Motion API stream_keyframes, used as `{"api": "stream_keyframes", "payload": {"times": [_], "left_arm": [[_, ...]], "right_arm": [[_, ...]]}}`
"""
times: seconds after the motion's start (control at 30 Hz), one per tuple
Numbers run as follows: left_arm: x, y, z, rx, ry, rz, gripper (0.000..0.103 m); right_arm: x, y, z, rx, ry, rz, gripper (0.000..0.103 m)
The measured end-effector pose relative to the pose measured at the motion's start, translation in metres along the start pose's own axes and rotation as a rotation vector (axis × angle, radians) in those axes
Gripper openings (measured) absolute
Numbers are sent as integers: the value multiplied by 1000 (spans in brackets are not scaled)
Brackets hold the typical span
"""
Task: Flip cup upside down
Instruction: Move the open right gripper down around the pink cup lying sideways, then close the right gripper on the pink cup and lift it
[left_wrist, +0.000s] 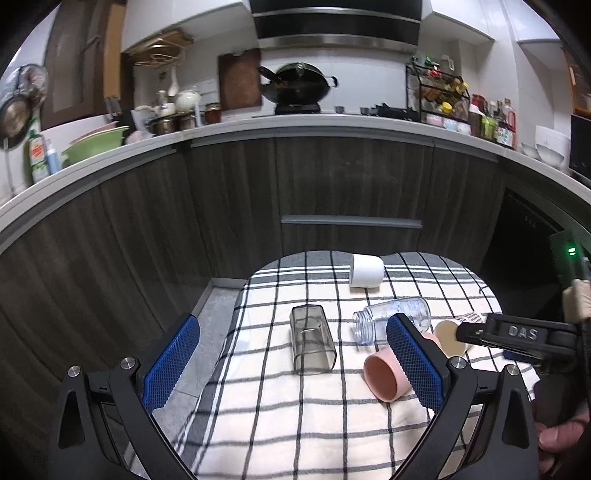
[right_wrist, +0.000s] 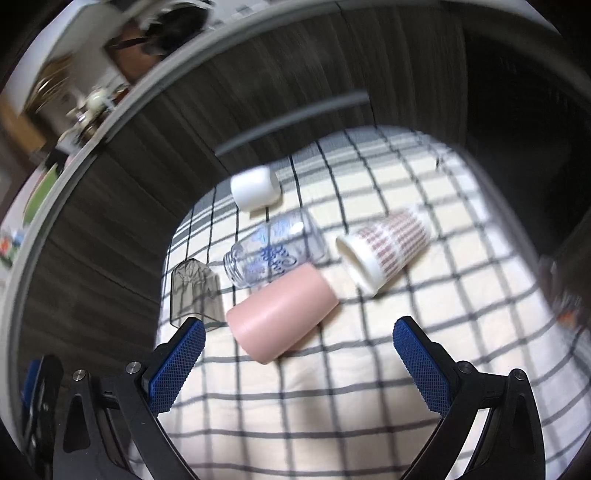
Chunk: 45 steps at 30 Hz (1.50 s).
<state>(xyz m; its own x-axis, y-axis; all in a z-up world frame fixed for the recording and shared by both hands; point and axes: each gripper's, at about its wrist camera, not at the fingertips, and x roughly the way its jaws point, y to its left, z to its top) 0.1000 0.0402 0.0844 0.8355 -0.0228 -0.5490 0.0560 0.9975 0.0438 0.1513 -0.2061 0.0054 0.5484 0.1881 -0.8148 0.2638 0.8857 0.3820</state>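
- Both pairs of jaws stand wide apart with nothing between them: the left gripper (left_wrist: 293, 363) hangs over the near left of the checked cloth (left_wrist: 295, 424), the right gripper (right_wrist: 299, 363) above its near middle.
- Pink cup (right_wrist: 282, 312) lies on its side just ahead of the right gripper, not touched by either pad; its mouth faces the left wrist camera.
- Clear bottle (right_wrist: 273, 258) lies on its side just behind the pink cup, apparently touching it.
- Patterned cup (right_wrist: 384, 247) lies on its side to the right of the bottle, its mouth towards the pink cup.
- White cup (left_wrist: 366, 270) stands mouth down at the far edge of the cloth.
- Smoky square cup (left_wrist: 312, 339) lies on the cloth left of the bottle.
- Right wrist view is blurred.
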Motion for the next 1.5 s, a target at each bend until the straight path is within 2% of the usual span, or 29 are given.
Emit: {"api": "stream_keyframes", "payload": {"times": [0.13, 0.3, 0.57, 0.87, 1.03, 1.1, 1.17, 1.23, 1.37, 1.5], "left_arm": [[19, 3, 9, 38, 35, -32, 103], [43, 11, 15, 38, 62, -52, 103], [74, 32, 16, 3, 92, -51, 103], [105, 49, 25, -5, 105, -46, 103], [115, 60, 25, -23, 108, -27, 103], [117, 61, 24, -31, 111, -27, 103], [118, 61, 21, -34, 115, -26, 103], [120, 60, 19, -32, 121, -28, 103], [119, 61, 15, -34, 128, -36, 103], [112, 59, 12, -35, 129, -47, 103]], "right_arm": [[29, 1, 9, 125, 98, 18, 102], [52, 10, 19, 201, 171, 2, 102], [86, 15, 24, 276, 228, -16, 102], [117, 11, 15, 447, 255, -10, 102], [131, 14, 12, 479, 266, -15, 101], [137, 14, 10, 488, 277, -21, 98], [143, 13, 8, 488, 290, -32, 90], [148, 12, 6, 489, 304, -34, 86], [150, 14, 6, 461, 287, -33, 84], [148, 18, 6, 421, 307, -22, 83]]}}
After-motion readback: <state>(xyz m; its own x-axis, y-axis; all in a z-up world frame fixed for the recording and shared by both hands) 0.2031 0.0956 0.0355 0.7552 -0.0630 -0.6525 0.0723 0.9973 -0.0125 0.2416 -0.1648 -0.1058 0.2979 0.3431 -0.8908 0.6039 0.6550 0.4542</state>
